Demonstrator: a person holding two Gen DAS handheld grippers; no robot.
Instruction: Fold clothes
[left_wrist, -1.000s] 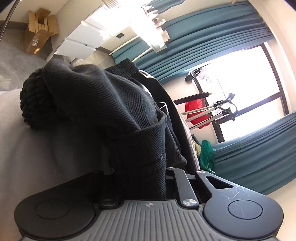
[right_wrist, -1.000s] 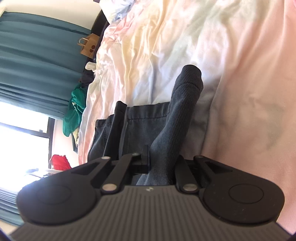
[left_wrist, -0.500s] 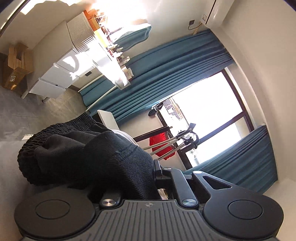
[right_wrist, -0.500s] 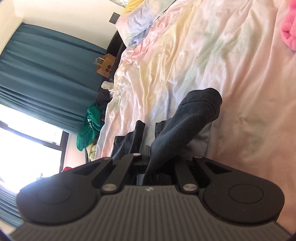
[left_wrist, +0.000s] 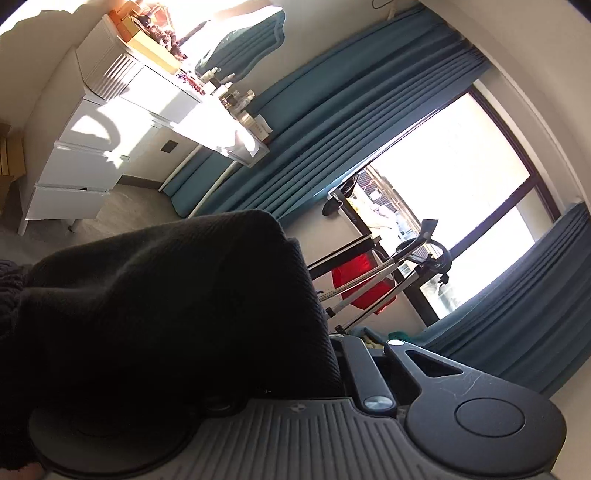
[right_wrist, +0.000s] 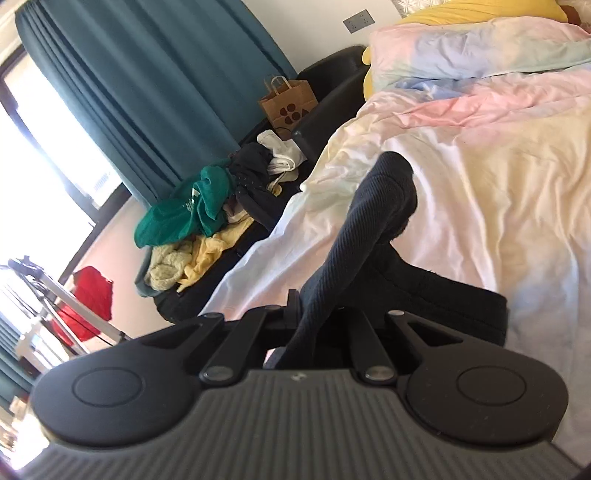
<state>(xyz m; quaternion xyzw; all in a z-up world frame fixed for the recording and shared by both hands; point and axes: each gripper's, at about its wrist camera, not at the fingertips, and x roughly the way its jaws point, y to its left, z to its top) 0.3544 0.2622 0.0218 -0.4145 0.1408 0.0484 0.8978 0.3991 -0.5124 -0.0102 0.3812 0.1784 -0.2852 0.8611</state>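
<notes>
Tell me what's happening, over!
Left gripper and right gripper both shut on dark garment. Garment lifted over pastel bedding. Nothing in the way.

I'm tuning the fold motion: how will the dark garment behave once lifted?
Likely floppy: the dark garment droops over beyond the right gripper. Probably thick and fairly heavy, bunching in bulky folds at the left gripper. Its ribbed weave should resist slipping.

The bed (right_wrist: 498, 177) is covered by a crumpled duvet in pale pink, yellow, blue and white. A dark ribbed garment (right_wrist: 458, 306) lies on it near the foot, one end lifted up off the cover. At the head rests a pastel pillow (right_wrist: 461, 51), with something yellow (right_wrist: 480, 9) behind it, perhaps another pillow. Beside the bed, a low dark bench (right_wrist: 258, 218) carries a heap of clothes (right_wrist: 192, 206) and a brown paper bag (right_wrist: 288, 101).
</notes>
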